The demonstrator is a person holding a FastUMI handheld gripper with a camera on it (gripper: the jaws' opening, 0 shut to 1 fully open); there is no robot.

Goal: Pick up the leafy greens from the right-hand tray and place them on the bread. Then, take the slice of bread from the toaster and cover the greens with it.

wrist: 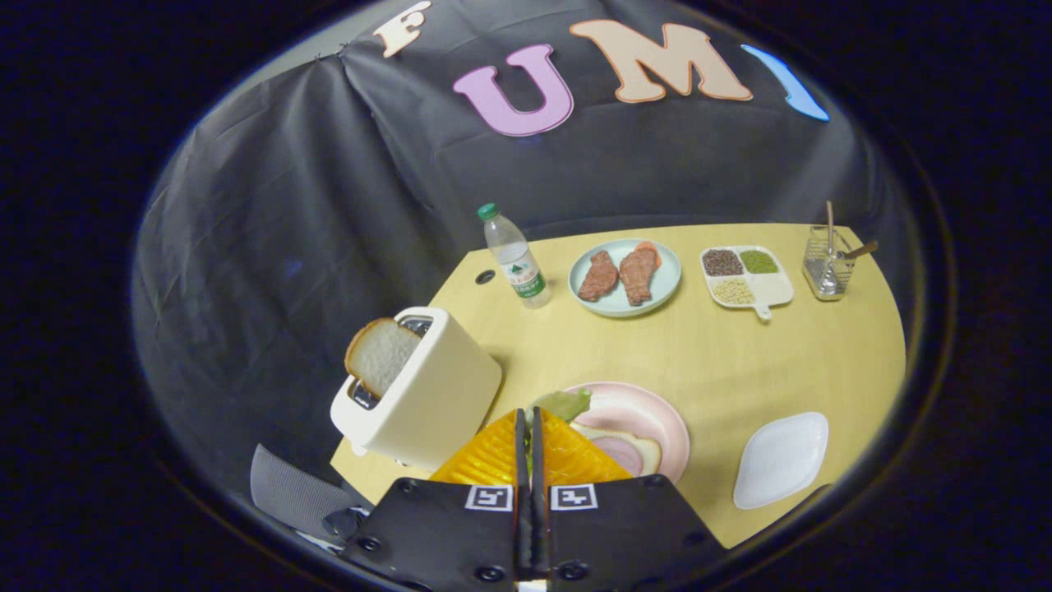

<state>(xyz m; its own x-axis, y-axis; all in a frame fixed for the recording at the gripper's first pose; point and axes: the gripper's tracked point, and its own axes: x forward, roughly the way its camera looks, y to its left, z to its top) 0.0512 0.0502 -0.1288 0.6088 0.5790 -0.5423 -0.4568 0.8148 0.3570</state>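
Note:
My gripper [530, 415] is shut on the leafy greens [565, 404], whose pale green edge sticks out just past the fingertips. It hangs above the near left rim of a pink plate [657, 411]. On that plate lies a bread slice topped with a pink ham slice [620, 450], partly hidden by my fingers. To the left stands a cream toaster [427, 395] with a slice of bread [380, 355] sticking up from its slot.
A white tray [781, 459] lies right of the pink plate. Farther back on the yellow table [740, 353] stand a water bottle [514, 256], a light green plate with meat pieces [626, 277], a divided dish of grains [745, 275] and a glass jar with utensils [827, 263].

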